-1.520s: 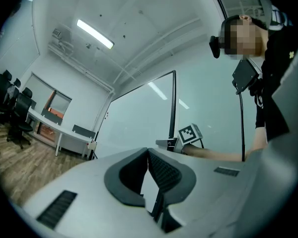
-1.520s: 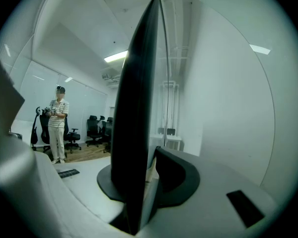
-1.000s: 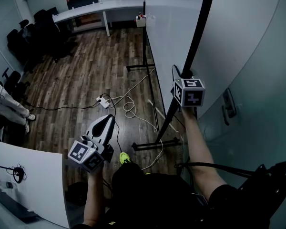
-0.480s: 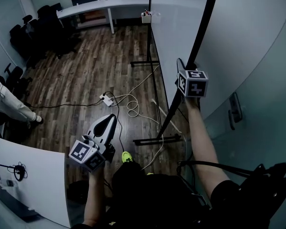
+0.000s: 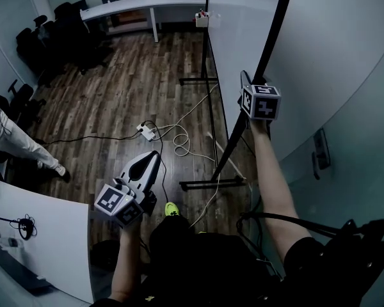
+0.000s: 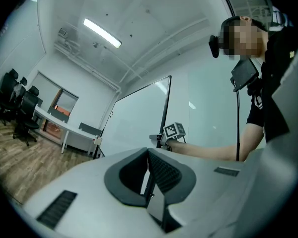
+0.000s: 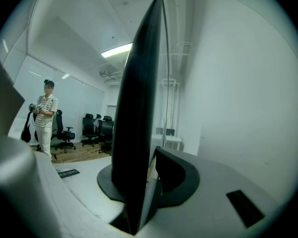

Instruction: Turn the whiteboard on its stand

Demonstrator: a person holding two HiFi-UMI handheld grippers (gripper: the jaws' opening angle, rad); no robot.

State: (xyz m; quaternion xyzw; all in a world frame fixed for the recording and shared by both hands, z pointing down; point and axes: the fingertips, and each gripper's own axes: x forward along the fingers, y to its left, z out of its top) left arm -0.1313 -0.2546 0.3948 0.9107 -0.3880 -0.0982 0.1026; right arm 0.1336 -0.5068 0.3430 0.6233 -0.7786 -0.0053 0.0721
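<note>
The whiteboard (image 5: pixel 326 37) sits on its stand (image 5: pixel 212 184) on the wood floor (image 5: pixel 115 94), nearly edge-on to the person. The right claw (image 5: pixel 245 82) is clamped on the board's dark side frame (image 5: pixel 272 31), partway up. The left claw (image 5: pixel 150 157) is pinched together with nothing in it, low and well apart from the board. A power strip (image 5: pixel 143 130) and its white cables lie near the stand's feet.
</note>
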